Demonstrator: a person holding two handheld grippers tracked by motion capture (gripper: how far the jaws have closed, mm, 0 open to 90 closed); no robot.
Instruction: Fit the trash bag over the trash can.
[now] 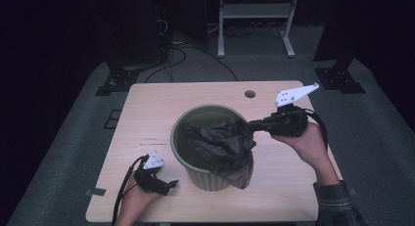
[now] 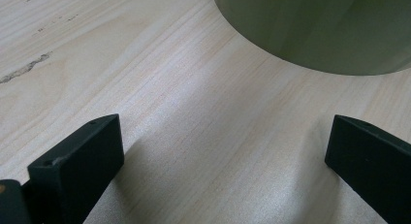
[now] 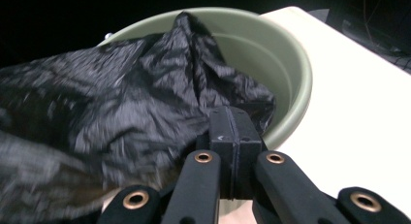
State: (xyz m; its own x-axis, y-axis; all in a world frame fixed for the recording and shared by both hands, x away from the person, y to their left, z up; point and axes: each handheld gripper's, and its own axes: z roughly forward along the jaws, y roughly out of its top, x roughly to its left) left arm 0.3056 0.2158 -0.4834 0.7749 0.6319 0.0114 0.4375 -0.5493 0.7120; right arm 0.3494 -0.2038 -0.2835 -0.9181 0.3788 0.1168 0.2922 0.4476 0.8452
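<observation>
Lining the bin: black bin liner [image 1: 222, 147] bunched inside the olive-green waste bin [image 1: 200, 179] at the middle of the light wooden table [image 1: 156, 103], one flap spilling over the near right part of the rim and hanging down the outside wall.

Right gripper [image 1: 250, 124] at the right side of the rim, jaws pressed together on a fold of the liner; in the right gripper view, pads closed flat with black film [image 3: 126, 112] bunched just ahead and the bin's rim [image 3: 295, 103] curving behind.

Left gripper [image 1: 169, 186] resting low on the table at the near left, jaws spread wide and empty; in the left gripper view, bare wood between them and the bin's wall [image 2: 320, 30] close ahead.

To do the step well, probably: keep the pinch near the liner's edge, not deep in the bunch; lift up and outward so the film opens rather than drags; bring the free gripper to the opposite edge to spread the mouth; fold the edge over the rim evenly; pull gently, since thin film tears and a light bin tips or slides.
</observation>
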